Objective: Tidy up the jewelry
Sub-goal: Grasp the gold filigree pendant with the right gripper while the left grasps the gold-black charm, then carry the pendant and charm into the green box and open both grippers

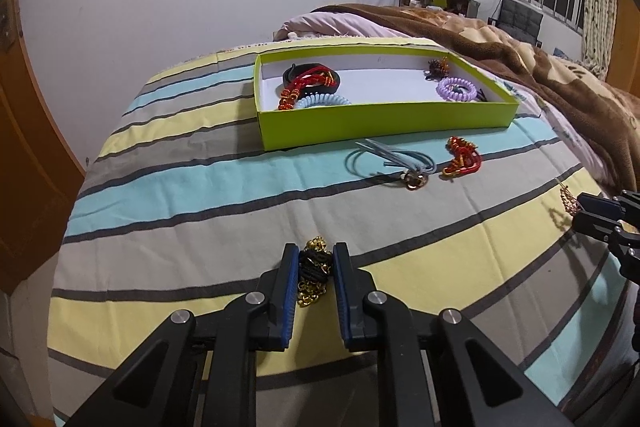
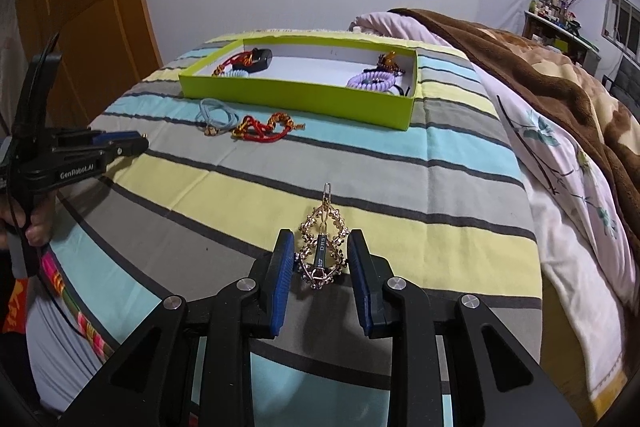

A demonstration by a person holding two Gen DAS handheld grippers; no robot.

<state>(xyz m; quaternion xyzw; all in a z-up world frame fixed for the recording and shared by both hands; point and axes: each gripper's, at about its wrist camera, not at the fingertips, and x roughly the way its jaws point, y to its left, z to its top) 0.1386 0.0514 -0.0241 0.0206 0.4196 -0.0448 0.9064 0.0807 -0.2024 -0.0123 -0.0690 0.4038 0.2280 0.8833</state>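
The lime-green tray (image 1: 384,121) lies far back on the striped bedsheet (image 1: 200,227), and a wide bare band of sheet separates it from both tools. Just before its front wall lie a light-blue cord bracelet (image 1: 384,159) and a red braided bracelet (image 1: 462,159), near each other.

The left gripper (image 1: 316,267) is clenched on a gold chain with black cord (image 1: 314,273); its lower part is hidden between the blue pads. The right gripper (image 2: 320,259) has its jaws close on both sides of a gold rhinestone hair clip (image 2: 322,247), and I cannot tell if they press it.

Inside the tray, a red cord, a black band and a pale-blue coil tie (image 1: 324,101) sit at the left, and a purple coil tie (image 1: 458,89) at the right.
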